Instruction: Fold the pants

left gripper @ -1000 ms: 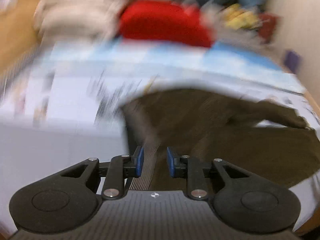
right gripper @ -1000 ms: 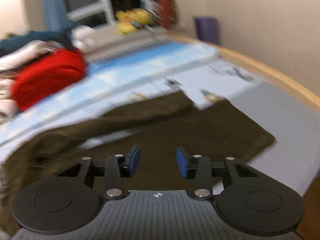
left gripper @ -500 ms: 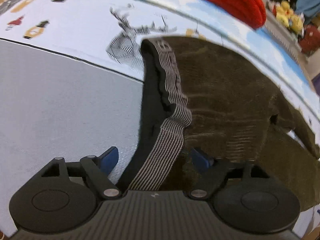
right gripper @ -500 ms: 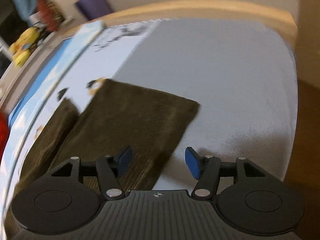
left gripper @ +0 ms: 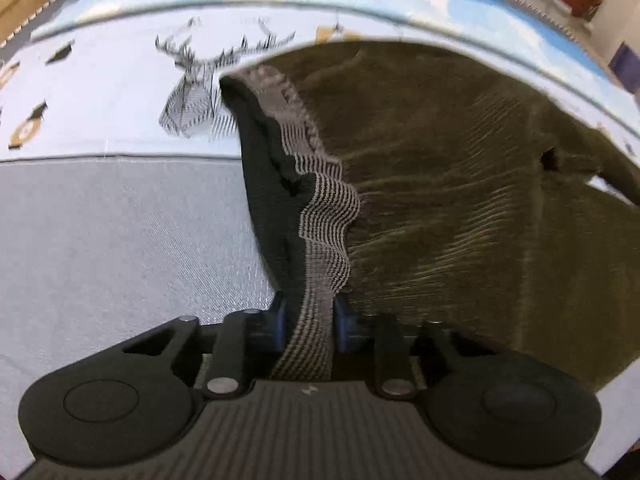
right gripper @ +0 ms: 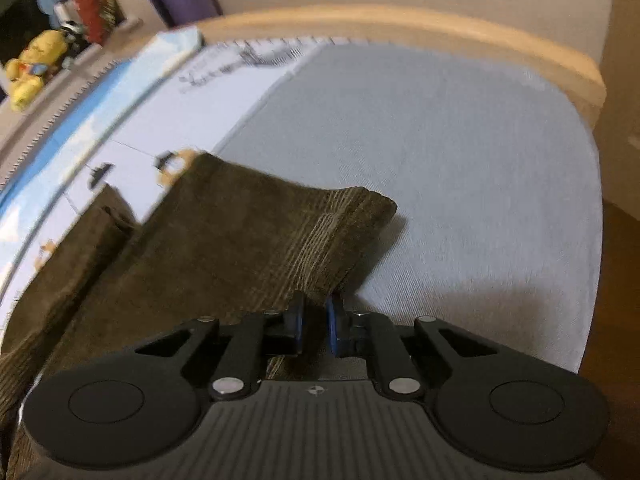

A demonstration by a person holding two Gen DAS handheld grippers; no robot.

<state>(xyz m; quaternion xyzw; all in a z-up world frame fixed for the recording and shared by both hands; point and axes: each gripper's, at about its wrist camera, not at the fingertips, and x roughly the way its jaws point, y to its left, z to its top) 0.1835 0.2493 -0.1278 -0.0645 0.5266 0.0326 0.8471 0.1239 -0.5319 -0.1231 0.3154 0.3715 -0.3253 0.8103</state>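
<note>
I am closing the left hand-held gripper (left gripper: 308,322) on the striped elastic waistband (left gripper: 326,216) of the olive-brown corduroy pants (left gripper: 460,208), the band running between the blue pads, while the right hand-held gripper (right gripper: 314,322) is closing on the near corner of a leg hem (right gripper: 352,220), cloth pinched between its pads. The pants are lying spread across a bed, over a grey sheet (right gripper: 460,152) and a printed cover with a sketched deer (left gripper: 196,88); the second leg (right gripper: 80,248) is lying beside the held one. I am judging this as the grasping step, with no fold yet made. The next move is calling for lifting both ends together and carrying hem toward waistband, or one leg over the other. I am finding no brand, label or readable writing.
</note>
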